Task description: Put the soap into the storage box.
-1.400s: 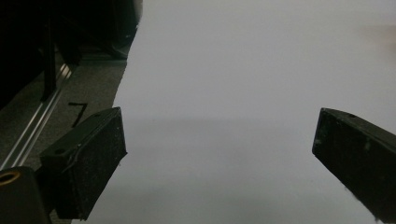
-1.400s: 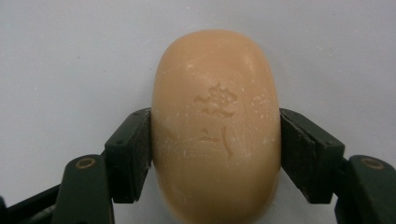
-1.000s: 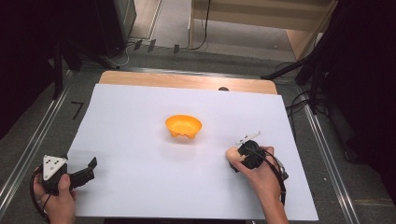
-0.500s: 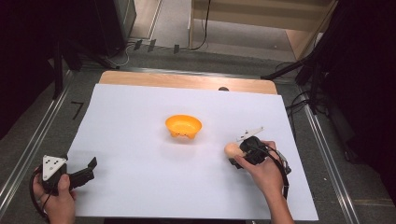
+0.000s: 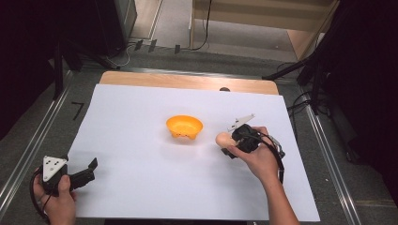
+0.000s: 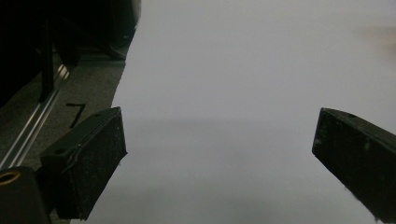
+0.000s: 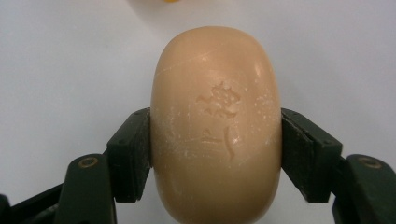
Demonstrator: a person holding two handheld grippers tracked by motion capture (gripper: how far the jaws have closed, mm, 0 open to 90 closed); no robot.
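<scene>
A peach-coloured oval bar of soap point(image 7: 215, 126) with a stamped mark fills the right gripper view, pinched from both sides by the two black jaws. In the high view the right gripper point(image 5: 227, 142) carries the soap point(image 5: 222, 138) above the white sheet, just right of an orange bowl point(image 5: 184, 126) that sits mid-table. At the front left corner my left gripper point(image 5: 89, 169) rests in the person's hand, jaws wide apart. Its own view has nothing between its fingers point(image 6: 88, 158), just white sheet.
A white sheet point(image 5: 141, 183) covers the wooden table point(image 5: 187, 80). Metal rails point(image 5: 28, 154) run along both sides, with grey floor beyond. A dark cabinet point(image 5: 108, 23) and cables stand behind the table. A black mark point(image 6: 74, 113) is on the floor at left.
The right hand has lifted the soap off the sheet and carried it up and left, toward the orange bowl. The left hand has stayed put.
</scene>
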